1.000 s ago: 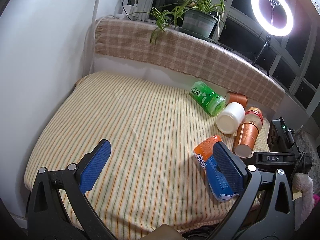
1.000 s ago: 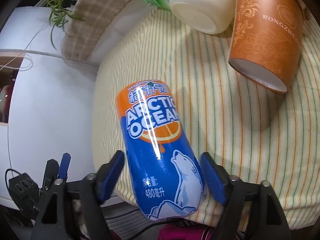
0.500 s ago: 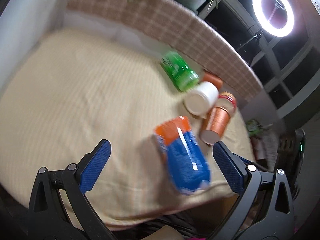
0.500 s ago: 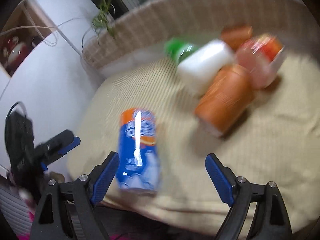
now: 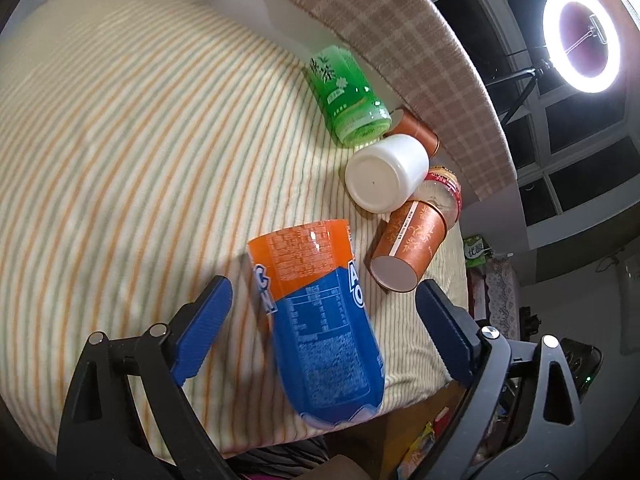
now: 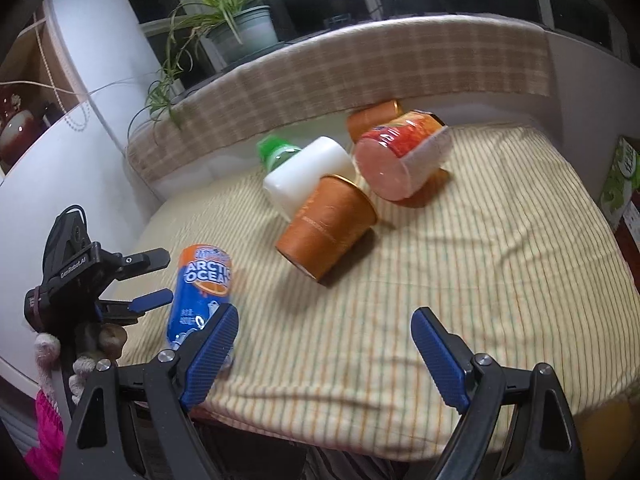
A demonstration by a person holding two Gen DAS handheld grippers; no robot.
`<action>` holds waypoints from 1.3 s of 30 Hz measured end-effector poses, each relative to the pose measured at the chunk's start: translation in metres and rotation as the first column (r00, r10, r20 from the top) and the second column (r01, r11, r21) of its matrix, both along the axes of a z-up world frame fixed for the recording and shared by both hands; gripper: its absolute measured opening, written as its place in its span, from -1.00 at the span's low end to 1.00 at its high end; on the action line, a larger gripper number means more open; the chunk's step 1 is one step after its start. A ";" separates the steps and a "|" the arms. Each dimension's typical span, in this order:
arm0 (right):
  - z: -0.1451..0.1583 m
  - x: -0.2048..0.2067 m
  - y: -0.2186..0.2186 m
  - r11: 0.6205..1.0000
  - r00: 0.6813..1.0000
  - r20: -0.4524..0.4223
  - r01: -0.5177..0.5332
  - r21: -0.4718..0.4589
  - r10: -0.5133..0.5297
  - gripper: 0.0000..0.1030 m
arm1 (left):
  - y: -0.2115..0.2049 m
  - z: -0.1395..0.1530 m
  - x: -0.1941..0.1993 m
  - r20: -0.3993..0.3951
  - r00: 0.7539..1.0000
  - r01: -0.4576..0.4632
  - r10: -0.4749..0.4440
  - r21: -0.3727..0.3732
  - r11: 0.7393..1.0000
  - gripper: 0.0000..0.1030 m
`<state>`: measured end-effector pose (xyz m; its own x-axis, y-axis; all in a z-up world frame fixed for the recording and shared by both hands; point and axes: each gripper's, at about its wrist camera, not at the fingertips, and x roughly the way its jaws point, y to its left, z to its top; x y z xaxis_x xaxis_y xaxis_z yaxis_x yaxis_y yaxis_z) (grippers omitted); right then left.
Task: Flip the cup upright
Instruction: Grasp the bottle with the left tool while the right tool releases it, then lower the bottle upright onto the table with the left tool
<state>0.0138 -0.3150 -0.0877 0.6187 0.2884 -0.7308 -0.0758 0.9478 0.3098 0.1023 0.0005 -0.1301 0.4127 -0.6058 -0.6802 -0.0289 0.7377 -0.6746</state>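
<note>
A blue and orange Arctic Ocean cup [image 5: 320, 316] lies on its side near the front edge of the striped cloth [image 5: 120, 160]. My left gripper [image 5: 324, 320] is open, its blue pads [image 5: 200, 326] on either side of the cup and apart from it. The cup also shows in the right wrist view [image 6: 202, 292], with the left gripper [image 6: 152, 280] beside it. My right gripper [image 6: 324, 354] is open and empty, to the right of the cup above the cloth [image 6: 480, 280].
An orange paper cup [image 5: 406, 252], a white cup [image 5: 386, 178], a green bottle [image 5: 346, 94], a red-labelled cup [image 6: 400, 160] and another orange cup [image 6: 370, 118] lie together at the back right. A checked cloth-covered ledge [image 6: 360, 76] with a potted plant [image 6: 240, 32] runs behind. A ring light [image 5: 582, 38] glows at right.
My right gripper has pulled back from around the Arctic Ocean cup and moved right. My left gripper has moved right and in, so its pads now flank the cup.
</note>
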 end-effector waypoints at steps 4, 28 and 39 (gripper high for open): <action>-0.005 0.000 -0.003 1.000 1.000 -0.009 0.018 0.007 -0.018 0.75 | -0.007 -0.006 0.007 -0.014 1.000 0.008 -0.008 -0.009 1.000 0.70; -0.018 0.000 -0.014 0.998 0.998 -0.035 0.059 0.011 -0.059 0.79 | -0.033 -0.003 0.012 0.036 0.998 0.054 -0.059 0.128 0.990 0.26; -0.022 0.001 -0.013 0.998 0.997 -0.049 0.060 0.010 -0.059 0.79 | -0.053 0.031 -0.006 0.201 0.973 0.051 -0.115 0.298 0.953 0.25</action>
